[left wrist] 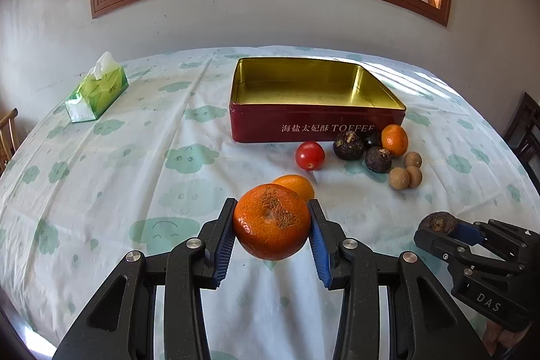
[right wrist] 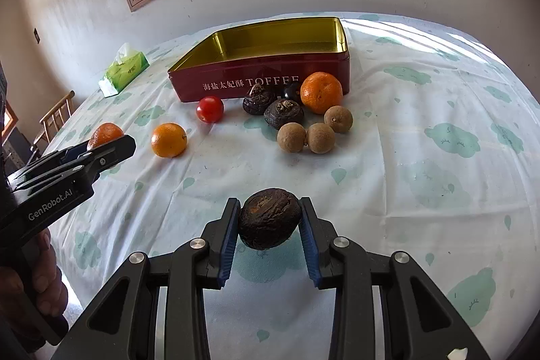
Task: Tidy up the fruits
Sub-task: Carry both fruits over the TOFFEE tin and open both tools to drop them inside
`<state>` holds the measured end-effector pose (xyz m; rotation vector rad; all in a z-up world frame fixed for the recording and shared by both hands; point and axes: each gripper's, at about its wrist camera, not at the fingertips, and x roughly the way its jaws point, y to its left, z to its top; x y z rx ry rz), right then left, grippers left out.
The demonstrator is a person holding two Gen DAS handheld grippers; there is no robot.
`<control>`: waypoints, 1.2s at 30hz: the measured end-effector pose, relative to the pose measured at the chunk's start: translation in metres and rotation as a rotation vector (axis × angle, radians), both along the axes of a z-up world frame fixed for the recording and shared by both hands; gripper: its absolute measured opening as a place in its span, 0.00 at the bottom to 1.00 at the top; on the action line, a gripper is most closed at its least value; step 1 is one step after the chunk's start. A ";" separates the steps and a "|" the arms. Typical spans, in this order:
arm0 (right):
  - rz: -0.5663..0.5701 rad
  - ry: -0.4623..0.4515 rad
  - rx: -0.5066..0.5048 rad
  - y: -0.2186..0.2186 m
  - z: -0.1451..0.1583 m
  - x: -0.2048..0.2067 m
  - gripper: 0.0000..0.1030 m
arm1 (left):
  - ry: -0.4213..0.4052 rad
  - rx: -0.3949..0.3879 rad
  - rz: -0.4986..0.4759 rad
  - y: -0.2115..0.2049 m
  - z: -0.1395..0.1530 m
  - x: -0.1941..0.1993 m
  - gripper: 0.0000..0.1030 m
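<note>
My left gripper (left wrist: 272, 204) is shut on a rough-skinned tangerine (left wrist: 271, 221), held above the tablecloth. My right gripper (right wrist: 269, 202) is shut on a dark brown water chestnut (right wrist: 269, 218), also off the cloth. Each gripper shows in the other's view: the right gripper (left wrist: 438, 226) at lower right, the left gripper (right wrist: 108, 142) at left. An open red toffee tin (left wrist: 303, 123) with a gold inside stands empty behind the fruit. In front of it lie a tomato (left wrist: 309, 155), an orange (left wrist: 297, 186), two water chestnuts (left wrist: 348, 145), a tangerine (left wrist: 394, 140) and three longans (left wrist: 405, 174).
A green tissue pack (left wrist: 98, 90) lies at the far left of the table. A wooden chair (right wrist: 55, 115) stands off the table's left edge. A hand (right wrist: 40, 285) holds the left gripper's handle. The wall and window are behind the table.
</note>
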<state>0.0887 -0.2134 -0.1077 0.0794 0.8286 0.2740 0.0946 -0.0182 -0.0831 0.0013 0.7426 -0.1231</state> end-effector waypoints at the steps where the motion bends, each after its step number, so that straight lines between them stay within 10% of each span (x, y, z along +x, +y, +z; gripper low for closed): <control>1: 0.000 -0.002 0.002 -0.001 0.001 0.000 0.31 | -0.002 0.003 -0.003 -0.001 0.001 0.000 0.41; 18: 0.030 -0.068 0.001 0.006 0.035 0.022 0.31 | -0.023 0.022 -0.006 -0.007 0.016 0.022 0.41; 36: 0.025 -0.089 -0.038 0.006 0.062 0.164 0.31 | 0.021 0.024 0.008 -0.021 0.038 0.172 0.41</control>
